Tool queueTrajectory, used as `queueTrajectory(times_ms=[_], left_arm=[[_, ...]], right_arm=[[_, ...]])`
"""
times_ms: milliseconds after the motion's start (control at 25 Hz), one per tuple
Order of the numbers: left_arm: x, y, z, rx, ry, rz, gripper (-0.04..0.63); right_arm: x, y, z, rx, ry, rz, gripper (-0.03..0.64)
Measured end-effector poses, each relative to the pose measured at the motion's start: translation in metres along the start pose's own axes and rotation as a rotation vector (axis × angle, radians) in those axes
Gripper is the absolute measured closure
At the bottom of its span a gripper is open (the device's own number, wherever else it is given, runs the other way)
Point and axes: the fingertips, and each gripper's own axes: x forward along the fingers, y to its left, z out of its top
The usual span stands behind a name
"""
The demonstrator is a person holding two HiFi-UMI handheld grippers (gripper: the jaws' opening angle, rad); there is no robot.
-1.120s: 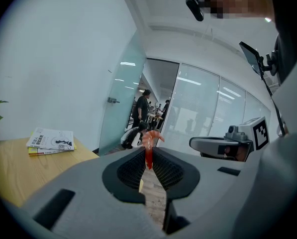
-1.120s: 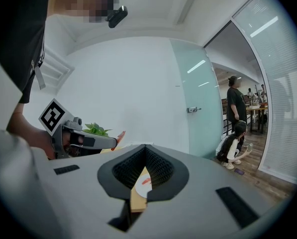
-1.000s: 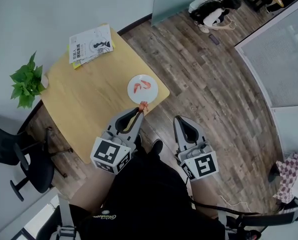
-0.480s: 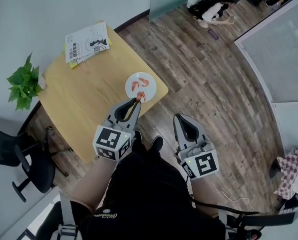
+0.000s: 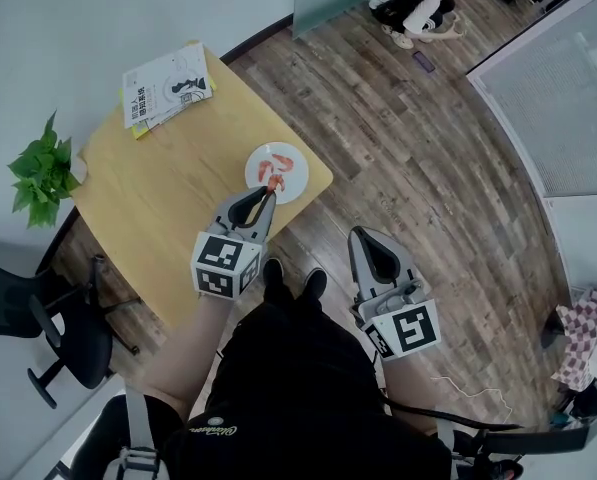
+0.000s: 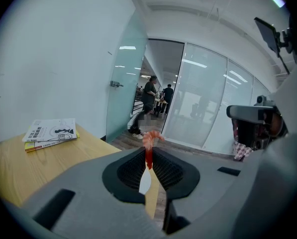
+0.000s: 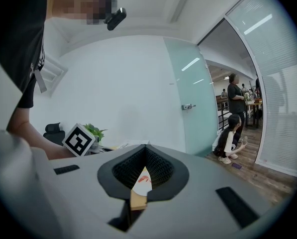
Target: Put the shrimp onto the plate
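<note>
Wooden table (image 5: 158, 183), plank floor (image 5: 428, 168), left gripper (image 5: 268, 194) jaws pinching shrimp (image 6: 150, 139) at plate (image 5: 298, 176), right gripper (image 5: 363, 234) jaws pressed together

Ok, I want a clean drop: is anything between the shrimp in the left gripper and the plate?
Nothing visible blocks it. The left gripper holds the shrimp at the near edge of the plate. Two other shrimp already lie on it, with bare white beside them.
</note>
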Motion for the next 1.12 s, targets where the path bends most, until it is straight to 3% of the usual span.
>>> queueTrajectory(times_ms=[600,1120], left_arm=[[0.041,0.021,-0.051,0.026,0.149,0.000,0.548],[0.075,0.036,-0.104,0.129,0.320,0.000,0.548]], right_arm=[[-0.011,-0.009,-0.008,0.037,0.003,-0.060,0.615],[-0.024,-0.020,-0.016,0.053,0.010,-0.123,0.615]])
